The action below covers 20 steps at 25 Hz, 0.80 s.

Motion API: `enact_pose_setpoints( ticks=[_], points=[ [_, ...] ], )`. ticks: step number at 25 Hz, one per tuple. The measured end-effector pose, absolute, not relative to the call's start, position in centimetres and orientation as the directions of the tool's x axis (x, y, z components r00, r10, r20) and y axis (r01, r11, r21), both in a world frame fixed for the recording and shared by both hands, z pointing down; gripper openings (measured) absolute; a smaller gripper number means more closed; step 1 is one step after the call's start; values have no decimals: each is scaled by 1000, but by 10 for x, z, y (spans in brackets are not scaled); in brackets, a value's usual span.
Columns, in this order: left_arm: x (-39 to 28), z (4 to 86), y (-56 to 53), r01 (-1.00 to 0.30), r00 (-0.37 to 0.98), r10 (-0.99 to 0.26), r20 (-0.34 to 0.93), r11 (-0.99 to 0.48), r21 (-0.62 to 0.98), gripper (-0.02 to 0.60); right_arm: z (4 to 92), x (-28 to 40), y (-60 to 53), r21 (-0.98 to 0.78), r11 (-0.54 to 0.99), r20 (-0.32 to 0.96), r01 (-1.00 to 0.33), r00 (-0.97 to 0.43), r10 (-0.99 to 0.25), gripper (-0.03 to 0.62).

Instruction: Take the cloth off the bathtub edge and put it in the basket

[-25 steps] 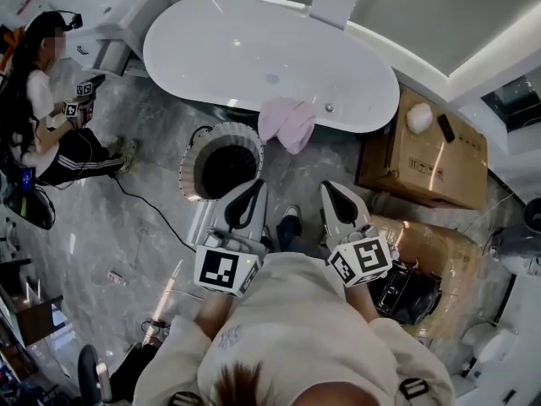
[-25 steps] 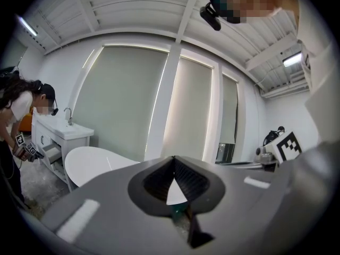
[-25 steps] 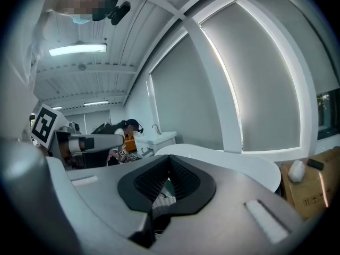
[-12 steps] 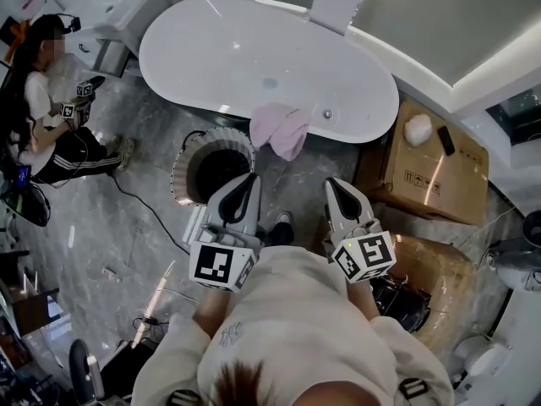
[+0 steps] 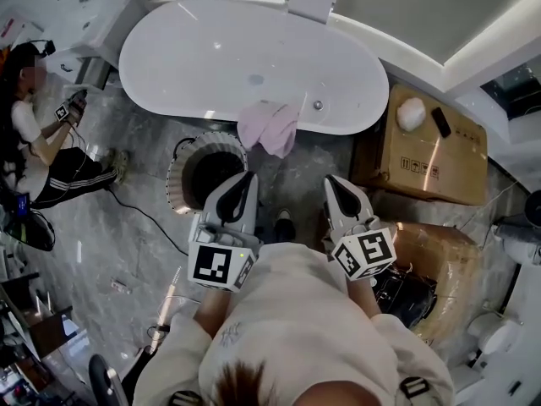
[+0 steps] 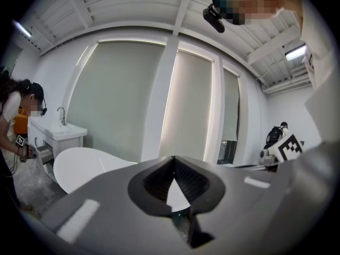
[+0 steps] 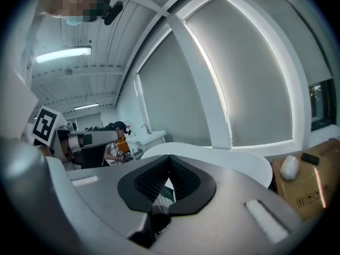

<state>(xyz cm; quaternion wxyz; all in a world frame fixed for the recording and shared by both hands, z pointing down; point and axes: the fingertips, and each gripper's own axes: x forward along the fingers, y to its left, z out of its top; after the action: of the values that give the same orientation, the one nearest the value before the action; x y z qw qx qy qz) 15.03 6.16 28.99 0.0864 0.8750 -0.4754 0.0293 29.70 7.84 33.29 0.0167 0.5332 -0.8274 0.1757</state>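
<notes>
Cloth (image 5: 269, 127) hangs over the tub (image 5: 211, 57) edge, draped so it won't slip. The basket (image 5: 179, 176) waits on the floor just beside it. Our left claw (image 5: 245, 178) and right claw (image 5: 332, 183) are pinched closed, holding nothing, short of it. We count one cloth, one basket, two claws.

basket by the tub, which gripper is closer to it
Left. In the head view the left gripper sits right by the basket at its lower right rim, while the right gripper is well off to the basket's right.
</notes>
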Motion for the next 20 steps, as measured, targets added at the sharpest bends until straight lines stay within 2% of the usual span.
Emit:
enact_pose_setpoints(
  ticks=[15, 20],
  points=[
    [103, 286, -22, -791, 612, -779, 136, -599, 128, 2, 320, 234, 2, -274, 330, 205, -903, -390, -898, -2],
    [85, 291, -41, -778, 628, -766, 138, -615, 124, 2, 305, 202, -19, -234, 387, 146, -892, -426, -893, -2]
  ],
)
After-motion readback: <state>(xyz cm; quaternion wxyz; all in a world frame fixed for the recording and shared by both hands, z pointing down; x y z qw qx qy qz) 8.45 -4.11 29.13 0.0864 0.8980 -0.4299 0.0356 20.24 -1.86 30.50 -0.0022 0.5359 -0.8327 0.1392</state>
